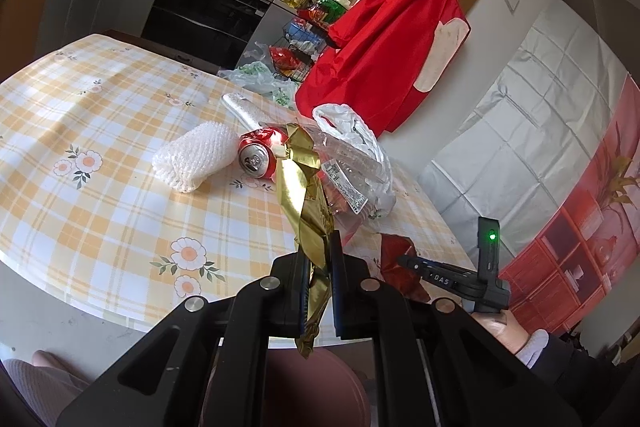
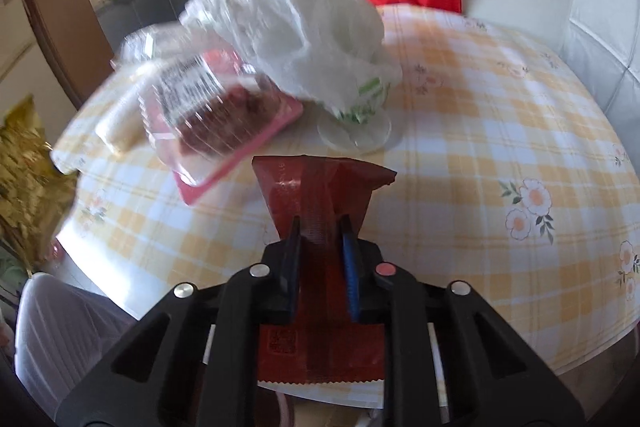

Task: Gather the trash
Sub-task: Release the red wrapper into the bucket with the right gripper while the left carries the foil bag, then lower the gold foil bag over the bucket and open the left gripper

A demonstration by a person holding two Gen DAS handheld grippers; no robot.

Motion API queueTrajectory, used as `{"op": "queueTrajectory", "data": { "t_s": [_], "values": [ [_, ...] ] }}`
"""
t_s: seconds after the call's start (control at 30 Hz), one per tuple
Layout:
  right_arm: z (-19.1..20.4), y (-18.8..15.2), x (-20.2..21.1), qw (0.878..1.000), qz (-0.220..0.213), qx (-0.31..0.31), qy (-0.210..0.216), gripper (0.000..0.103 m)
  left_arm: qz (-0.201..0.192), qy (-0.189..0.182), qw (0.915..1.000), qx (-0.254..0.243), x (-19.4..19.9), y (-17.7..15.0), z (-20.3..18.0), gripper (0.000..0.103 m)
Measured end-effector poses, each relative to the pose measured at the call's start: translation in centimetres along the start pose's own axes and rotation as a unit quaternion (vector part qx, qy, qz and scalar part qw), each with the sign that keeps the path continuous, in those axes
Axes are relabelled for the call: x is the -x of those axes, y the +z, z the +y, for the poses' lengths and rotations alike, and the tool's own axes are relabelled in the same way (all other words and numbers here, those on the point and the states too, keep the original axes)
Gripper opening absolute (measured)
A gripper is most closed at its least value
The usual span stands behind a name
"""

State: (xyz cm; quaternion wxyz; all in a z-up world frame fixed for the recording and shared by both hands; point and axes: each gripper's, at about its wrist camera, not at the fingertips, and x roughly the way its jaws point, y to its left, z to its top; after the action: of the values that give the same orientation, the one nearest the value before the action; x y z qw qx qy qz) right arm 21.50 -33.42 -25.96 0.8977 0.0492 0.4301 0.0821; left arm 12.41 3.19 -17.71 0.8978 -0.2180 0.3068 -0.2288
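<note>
**Both grippers carrying wrappers off the near edge of the tabletop**

The left gripper (image 1: 320, 259) is holding a crumpled gold foil wrapper (image 1: 306, 195), its fingers (image 1: 338, 287) nearly closed and pinching the foil low down, so that the strip is standing up between them and a tail is hanging below. The right gripper (image 2: 322, 231) is clamping a dark red sachet (image 2: 320, 187); its fingers (image 2: 350, 267) are almost shut on the flat packet, which is fanning out above them and trailing back under the frame. Thin, limp trash like this is probably being pinched tightly because it would slip out of a looser hold.

Both grippers are hovering over the near edge of the checked tabletop (image 1: 100, 155), where a pinkish round rim, possibly a bin, is showing just below in the left wrist view; I cannot tell for certain.

More trash is waiting towards the far right edge: a red can (image 1: 258, 155) lying on its side, a roll of white foam netting (image 1: 192, 155) just beside it, a clear plastic clamshell (image 2: 216, 111) and a white plastic bag (image 2: 304, 39) resting on it. The left and near parts of the tabletop are lying bare, giving open room to swing back in.
</note>
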Motion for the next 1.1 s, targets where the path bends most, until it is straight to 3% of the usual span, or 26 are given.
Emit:
{"op": "queueTrajectory", "data": {
  "t_s": [0.23, 0.43, 0.9, 0.93, 1.07, 1.1],
  "values": [
    [2.0, 0.7, 4.8, 0.998, -0.053, -0.006, 0.036, 0.020, -0.009, -0.005, 0.9999, -0.003, 0.9, 0.1, -0.6, 0.009],
    [5.4, -0.9, 9.2, 0.994, -0.080, 0.010, 0.075, 0.020, -0.022, -0.009, 0.9997, -0.009, 3.0, -0.1, -1.5, 0.009],
    [10.5, -8.0, 12.4, 0.991, -0.052, 0.018, 0.122, 0.021, -0.021, -0.006, 0.9995, -0.022, 8.2, -4.0, -2.7, 0.009],
    [10.8, -8.1, 12.6, 0.991, -0.050, 0.018, 0.122, 0.022, -0.022, -0.006, 0.9995, -0.023, 8.5, -4.2, -2.8, 0.009],
    [11.0, -7.9, 14.1, 0.989, -0.069, 0.002, 0.132, 0.045, -0.026, -0.009, 0.9993, -0.025, 9.7, -4.7, -3.3, 0.009],
    [11.1, -7.8, 14.7, 0.989, -0.079, 0.000, 0.128, 0.063, -0.027, -0.010, 0.9992, -0.026, 9.9, -4.8, -3.5, 0.009]
  ]
}}
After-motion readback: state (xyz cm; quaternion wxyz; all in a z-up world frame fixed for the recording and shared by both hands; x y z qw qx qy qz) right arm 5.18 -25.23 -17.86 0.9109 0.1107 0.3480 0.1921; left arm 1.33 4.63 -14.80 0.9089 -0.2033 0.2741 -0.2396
